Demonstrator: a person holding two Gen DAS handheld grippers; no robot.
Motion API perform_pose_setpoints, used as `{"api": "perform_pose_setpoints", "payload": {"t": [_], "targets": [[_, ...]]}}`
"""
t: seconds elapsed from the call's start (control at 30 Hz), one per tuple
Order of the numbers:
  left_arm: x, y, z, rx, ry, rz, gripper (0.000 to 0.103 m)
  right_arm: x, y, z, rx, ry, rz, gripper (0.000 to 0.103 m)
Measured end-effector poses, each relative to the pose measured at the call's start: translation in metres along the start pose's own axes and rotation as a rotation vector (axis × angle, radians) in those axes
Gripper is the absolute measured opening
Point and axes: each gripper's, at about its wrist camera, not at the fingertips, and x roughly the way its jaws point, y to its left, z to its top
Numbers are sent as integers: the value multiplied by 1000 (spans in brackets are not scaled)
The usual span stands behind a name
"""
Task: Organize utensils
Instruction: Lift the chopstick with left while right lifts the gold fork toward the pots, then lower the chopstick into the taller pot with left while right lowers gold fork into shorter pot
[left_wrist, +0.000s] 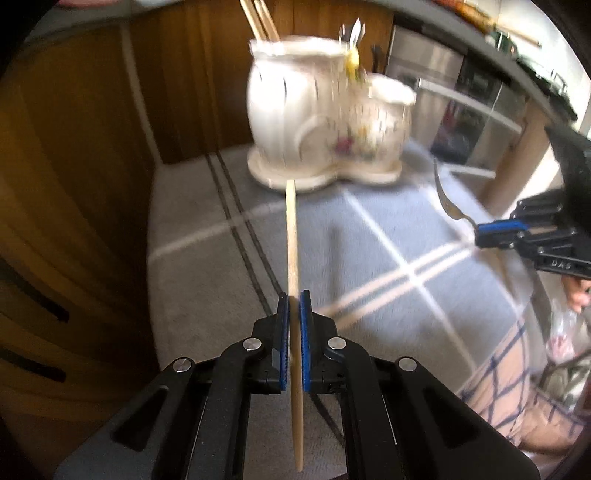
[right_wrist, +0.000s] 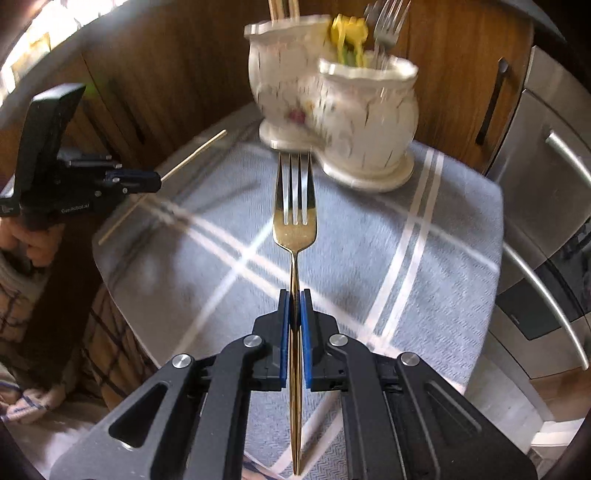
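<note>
Wooden chopstick (left_wrist: 291, 236) clamped in your left claw (left_wrist: 294, 301), gold fork (right_wrist: 294, 206) clamped in your right claw (right_wrist: 294, 299), both held above the grey checked cloth (right_wrist: 424, 288) on the tabletop, tips toward the cream two-pot ceramic holder (left_wrist: 317, 122) with chopsticks and forks inside.

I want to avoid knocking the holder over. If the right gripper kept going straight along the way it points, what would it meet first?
Probably the ceramic utensil holder: the fork clamped in the right gripper points at its base, tines leading. Only bare cloth shows between, though blur leaves depth uncertain.
</note>
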Motion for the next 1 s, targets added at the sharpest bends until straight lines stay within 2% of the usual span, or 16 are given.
{"api": "perform_pose_setpoints", "payload": {"t": [0.17,0.57,0.73,0.8,1.0], "targets": [[-29,-3,20,-23,-141,16,6,-29,-4,16,27,-119,6,6],[-88,-7,107,-65,-478,-49,6,-78,-27,83,76,-330,0,6],[-96,-3,144,-97,-599,-78,6,-105,-30,111,54,-393,-14,6],[-96,-3,155,-97,-636,-39,6,-113,-32,121,47,-412,-20,6],[-73,1,184,-136,-693,-37,6,-124,-34,154,29,-447,-27,6]]}}
